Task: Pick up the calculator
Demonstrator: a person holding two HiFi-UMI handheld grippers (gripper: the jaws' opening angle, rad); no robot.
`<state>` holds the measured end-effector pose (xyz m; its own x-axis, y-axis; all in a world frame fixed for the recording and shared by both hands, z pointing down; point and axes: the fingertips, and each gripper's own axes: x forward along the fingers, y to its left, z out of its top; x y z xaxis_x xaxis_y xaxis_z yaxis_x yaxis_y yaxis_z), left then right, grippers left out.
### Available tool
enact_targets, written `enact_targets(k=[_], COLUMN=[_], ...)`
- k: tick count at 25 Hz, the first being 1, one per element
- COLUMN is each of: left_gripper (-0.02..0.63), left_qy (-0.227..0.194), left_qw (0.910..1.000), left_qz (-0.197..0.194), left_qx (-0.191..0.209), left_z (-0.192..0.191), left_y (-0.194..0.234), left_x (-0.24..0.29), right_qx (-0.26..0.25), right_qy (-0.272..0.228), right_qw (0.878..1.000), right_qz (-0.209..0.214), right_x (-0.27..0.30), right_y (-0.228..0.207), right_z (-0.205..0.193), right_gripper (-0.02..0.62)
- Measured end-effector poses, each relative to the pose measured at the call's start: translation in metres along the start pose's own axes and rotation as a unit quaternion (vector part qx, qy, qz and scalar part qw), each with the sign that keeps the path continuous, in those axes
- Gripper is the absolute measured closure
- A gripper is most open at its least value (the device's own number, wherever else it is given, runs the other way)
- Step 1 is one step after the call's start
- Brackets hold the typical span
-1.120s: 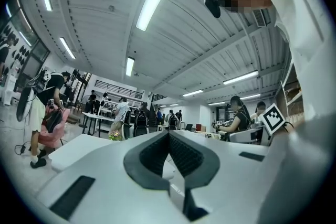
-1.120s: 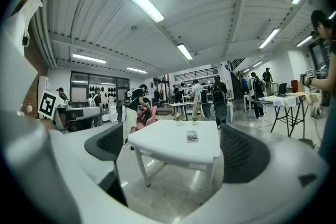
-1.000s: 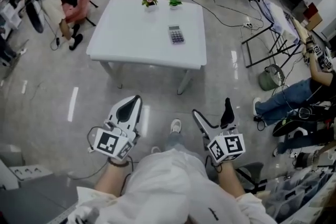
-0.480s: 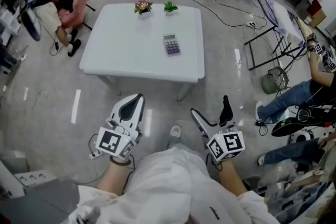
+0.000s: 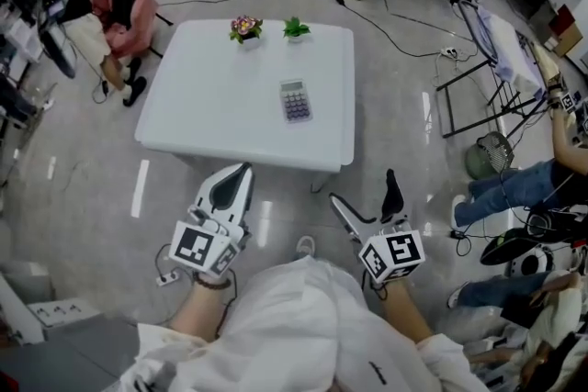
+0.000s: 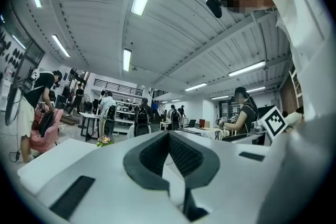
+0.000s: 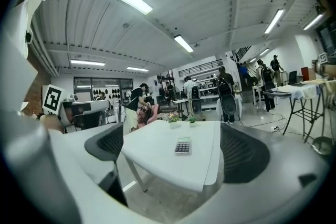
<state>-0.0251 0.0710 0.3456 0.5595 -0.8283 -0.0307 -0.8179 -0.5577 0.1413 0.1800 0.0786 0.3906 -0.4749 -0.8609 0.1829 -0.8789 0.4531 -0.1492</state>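
The grey calculator (image 5: 295,100) lies flat on the white table (image 5: 211,106), right of its middle; the right gripper view shows the calculator (image 7: 182,146) well ahead, between the jaws' line of sight. Both grippers hang over the floor, short of the table's near edge. My left gripper (image 5: 236,176) is shut and empty, and its pads meet in the left gripper view (image 6: 169,139). My right gripper (image 5: 368,202) stands open with nothing in it, its jaws wide apart (image 7: 174,150).
Two small potted plants (image 5: 244,27) (image 5: 296,28) stand at the table's far edge. A seated person (image 5: 106,5) is left of the table. On the right are a black frame stand (image 5: 482,78), a fan (image 5: 486,155), floor cables and a seated person's legs (image 5: 514,184).
The table and calculator have drawn nearer and lower in the head view as the person steps toward them. Both grippers keep their poses, left shut and right open.
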Motion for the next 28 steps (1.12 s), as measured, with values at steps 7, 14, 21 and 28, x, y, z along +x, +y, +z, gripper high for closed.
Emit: enact_targets(k=[7, 14, 21, 28], left_gripper=[0.589, 0.589, 0.589, 0.589], left_qy=[0.007, 0.014, 0.013, 0.01], left_qw=[0.9999, 0.9994, 0.9993, 0.9995], left_qz=[0.012, 0.03, 0.035, 0.03], left_qx=[0.006, 0.003, 0.007, -0.001], left_z=[-0.005, -0.015, -0.01, -0.013], left_y=[-0.002, -0.006, 0.004, 0.035], left_x=[0.044, 0.058, 0.058, 0.084], right_qx=[0.009, 0.016, 0.022, 0.018], right_qy=[0.005, 0.01, 0.02, 0.037], right_qw=[1.0, 1.0, 0.999, 0.999], right_qz=[0.01, 0.024, 0.033, 0.034], right_x=[0.02, 0.029, 0.041, 0.08], right_y=[-0.037, -0.056, -0.051, -0.051], right_z=[0.002, -0.002, -0.009, -0.01], right_gripper=[0.032, 0.032, 0.032, 0.032])
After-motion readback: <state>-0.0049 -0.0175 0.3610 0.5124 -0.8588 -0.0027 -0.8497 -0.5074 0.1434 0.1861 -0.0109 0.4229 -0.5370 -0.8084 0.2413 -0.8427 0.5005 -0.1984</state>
